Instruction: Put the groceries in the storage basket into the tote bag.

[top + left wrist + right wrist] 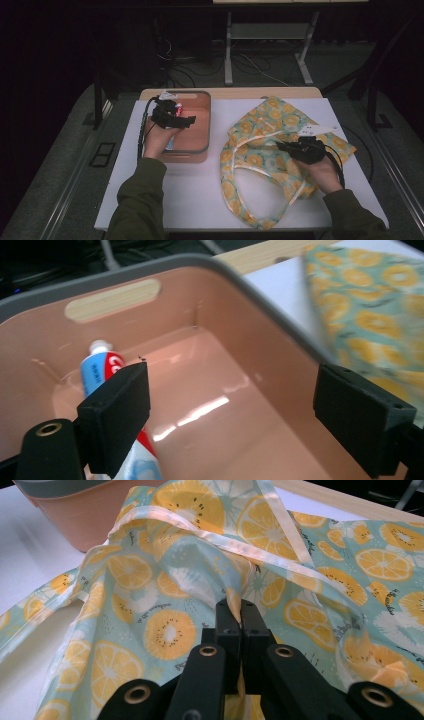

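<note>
My toothpaste tube (102, 371) lies at the bottom of the pink bin (206, 120), and my left gripper (230, 405) hangs over it with its jaws spread wide and nothing between them. My right gripper (240, 617) is pressed together, pinching a fold of the fruit-print cloth bag (280, 130) that lies on the white table (190, 200) beside the bin. If I reach crooked, one jaw could bump the tube or the bin wall, and the bag could slip free and flop shut.
</note>
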Demonstrator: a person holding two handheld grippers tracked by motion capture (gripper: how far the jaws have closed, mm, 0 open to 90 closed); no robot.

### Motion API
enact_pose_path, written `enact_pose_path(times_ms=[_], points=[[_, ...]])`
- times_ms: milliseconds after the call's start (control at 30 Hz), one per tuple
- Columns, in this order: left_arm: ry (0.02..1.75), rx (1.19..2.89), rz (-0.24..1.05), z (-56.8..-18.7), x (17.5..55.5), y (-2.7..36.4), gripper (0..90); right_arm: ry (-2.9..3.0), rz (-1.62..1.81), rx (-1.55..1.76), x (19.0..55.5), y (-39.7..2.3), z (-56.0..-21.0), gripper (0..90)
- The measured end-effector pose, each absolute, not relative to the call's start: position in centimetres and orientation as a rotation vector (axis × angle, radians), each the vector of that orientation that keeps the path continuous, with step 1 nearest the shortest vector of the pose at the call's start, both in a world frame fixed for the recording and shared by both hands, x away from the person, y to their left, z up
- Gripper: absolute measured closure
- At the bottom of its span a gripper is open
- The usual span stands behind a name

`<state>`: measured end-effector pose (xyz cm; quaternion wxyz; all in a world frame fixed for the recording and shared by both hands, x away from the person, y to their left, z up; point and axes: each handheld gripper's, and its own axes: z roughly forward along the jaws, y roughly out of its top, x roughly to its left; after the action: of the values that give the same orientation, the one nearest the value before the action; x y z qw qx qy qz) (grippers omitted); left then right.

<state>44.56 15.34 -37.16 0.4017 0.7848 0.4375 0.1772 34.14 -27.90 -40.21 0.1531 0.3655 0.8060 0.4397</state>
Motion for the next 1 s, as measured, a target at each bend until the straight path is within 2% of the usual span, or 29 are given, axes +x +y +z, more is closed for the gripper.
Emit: enact_pose_path(times_ms=[567,867,933,1000], points=[[1.327,2.142,0.487,-40.4,47.3,15.1,14.3,2.314,1.263,1.049,34.0,-28.0,-40.3,89.0],[1.368,2.263,0.517,-41.2,47.7,14.2,19.6,2.311,1.271,1.049,33.8,-28.3,-40.3,89.0],[1.366,2.273,0.531,-41.2,47.6,14.1,22.3,2.31,1.27,1.049,33.8,-28.3,-40.3,89.0],[1.354,2.293,0.573,-41.2,47.4,14.0,28.8,2.309,1.27,1.05,33.8,-28.3,-40.3,88.9]])
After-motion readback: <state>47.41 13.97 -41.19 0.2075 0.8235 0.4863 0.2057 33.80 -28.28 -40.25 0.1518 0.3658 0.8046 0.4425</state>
